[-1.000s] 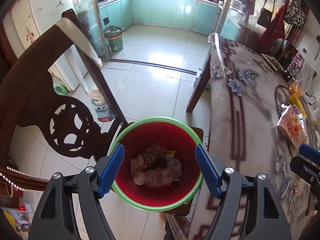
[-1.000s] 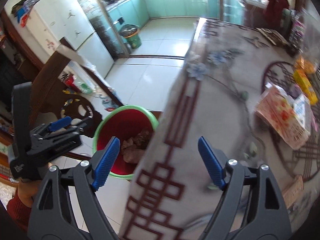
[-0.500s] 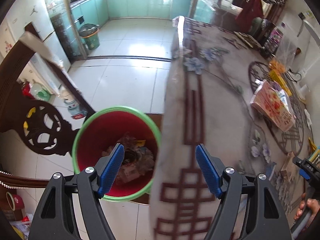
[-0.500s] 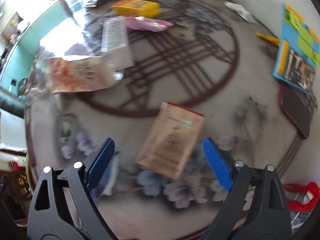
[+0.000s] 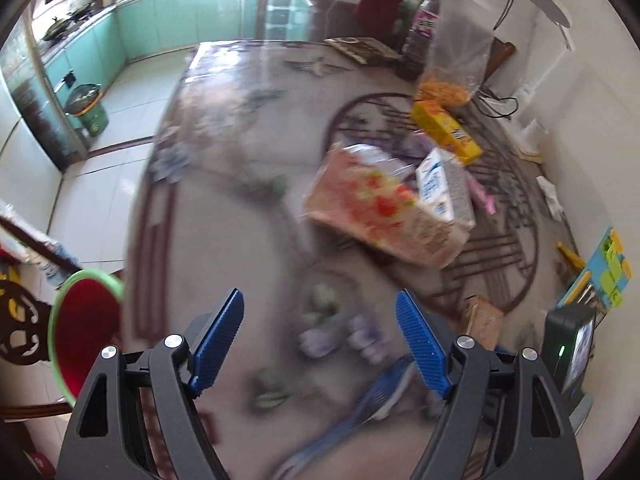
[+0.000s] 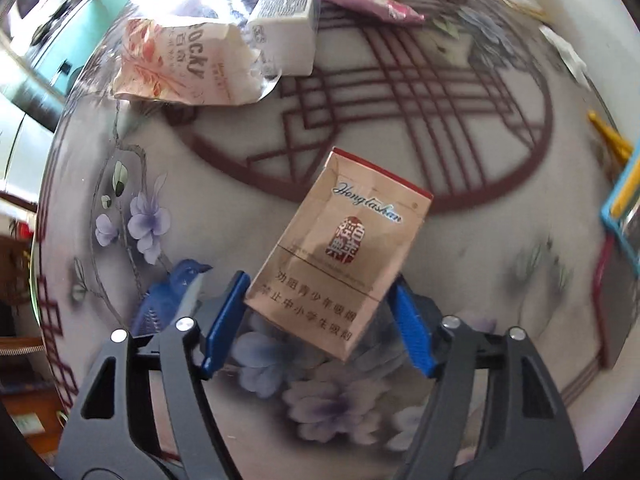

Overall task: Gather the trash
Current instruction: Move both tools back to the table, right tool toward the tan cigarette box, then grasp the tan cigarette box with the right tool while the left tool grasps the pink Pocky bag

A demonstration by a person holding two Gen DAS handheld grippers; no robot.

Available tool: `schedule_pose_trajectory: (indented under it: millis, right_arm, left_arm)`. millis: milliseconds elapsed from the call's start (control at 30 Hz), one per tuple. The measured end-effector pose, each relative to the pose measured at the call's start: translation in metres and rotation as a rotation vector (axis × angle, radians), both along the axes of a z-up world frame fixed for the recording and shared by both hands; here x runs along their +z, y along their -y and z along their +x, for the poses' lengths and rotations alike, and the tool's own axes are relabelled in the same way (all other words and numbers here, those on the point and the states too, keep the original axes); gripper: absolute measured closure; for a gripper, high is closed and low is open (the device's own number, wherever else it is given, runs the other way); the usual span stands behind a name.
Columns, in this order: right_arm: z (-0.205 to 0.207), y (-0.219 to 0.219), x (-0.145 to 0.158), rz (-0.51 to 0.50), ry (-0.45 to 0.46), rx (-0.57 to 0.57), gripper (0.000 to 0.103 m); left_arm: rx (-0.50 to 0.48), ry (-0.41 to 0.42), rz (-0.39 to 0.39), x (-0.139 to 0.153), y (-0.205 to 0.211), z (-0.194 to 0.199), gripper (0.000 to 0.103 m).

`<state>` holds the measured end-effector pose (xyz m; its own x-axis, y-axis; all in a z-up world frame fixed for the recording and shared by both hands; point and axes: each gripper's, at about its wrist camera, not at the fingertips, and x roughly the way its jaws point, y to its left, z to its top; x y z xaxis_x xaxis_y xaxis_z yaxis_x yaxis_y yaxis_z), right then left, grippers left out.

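- Your right gripper has dropped onto the tan cigarette pack; a second ago it looked over the table edge at the bin. Its jaws are closing, the pack's near end between them, pads not clearly pressing.
- Your left gripper has swung from above the red bin to over the table; its jaws are wide, opening, empty.

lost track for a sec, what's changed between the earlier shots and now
Both grippers swung from the red bin over onto the table. The right gripper dropped to the cigarette pack, jaws closing around it. The left gripper is empty, jaws opening. The pack hasn't moved.
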<state>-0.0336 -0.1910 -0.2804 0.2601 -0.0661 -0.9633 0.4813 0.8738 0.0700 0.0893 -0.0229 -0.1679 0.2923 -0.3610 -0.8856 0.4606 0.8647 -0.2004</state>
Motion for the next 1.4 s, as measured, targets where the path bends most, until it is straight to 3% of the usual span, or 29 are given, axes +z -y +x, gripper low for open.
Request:
schedule_pose_trajectory:
  millis: [200,433,500,733,833,933,1000,1067,1100,1233,1333,1400]
  right_arm:
    - [-0.005,0.055,0.017,-0.035,0.049,0.002,0.038]
    - [0.005,0.091,0.025,-0.019,0.059,0.099,0.038]
    - [0.009,0.09,0.017,-0.019,0.056,0.123,0.038]
    - [0.014,0.099,0.008,0.025,0.062,0.148,0.038]
    - [0.019,0.105,0.006,0.051,0.07,0.15,0.038]
    - [0.023,0.109,0.005,0.058,0.073,0.152,0.038]
    - [0.024,0.111,0.006,0.064,0.079,0.148,0.038]
    - [0.027,0.115,0.006,0.07,0.085,0.147,0.039]
    - [0.027,0.117,0.006,0.073,0.088,0.148,0.042]
    - [0.029,0.115,0.008,0.093,0.099,0.147,0.064]
    - [0.029,0.113,0.011,0.109,0.109,0.144,0.073]
    - [0.028,0.111,0.012,0.107,0.11,0.148,0.074]
  left_arm:
    - [0.072,-0.073,-0.013,-0.018,0.068,0.022,0.026]
    - [0.254,-0.223,-0.001,-0.06,0.089,0.041,0.023]
    - [0.298,-0.227,-0.018,-0.063,0.088,0.042,0.018]
    - [0.36,-0.19,-0.045,-0.048,0.095,0.047,0.019]
    - [0.349,-0.206,-0.02,-0.053,0.103,0.052,0.019]
    - [0.358,-0.245,-0.028,-0.061,0.103,0.056,0.026]
    - [0.353,-0.262,-0.065,-0.064,0.102,0.055,0.044]
    - [0.331,-0.25,-0.013,-0.064,0.108,0.053,0.063]
    - [0.321,-0.249,-0.021,-0.064,0.107,0.053,0.067]
    - [0.311,-0.244,-0.033,-0.061,0.101,0.049,0.072]
    - [0.312,-0.233,-0.04,-0.056,0.092,0.044,0.073]
    - [0.309,-0.214,-0.04,-0.05,0.088,0.041,0.074]
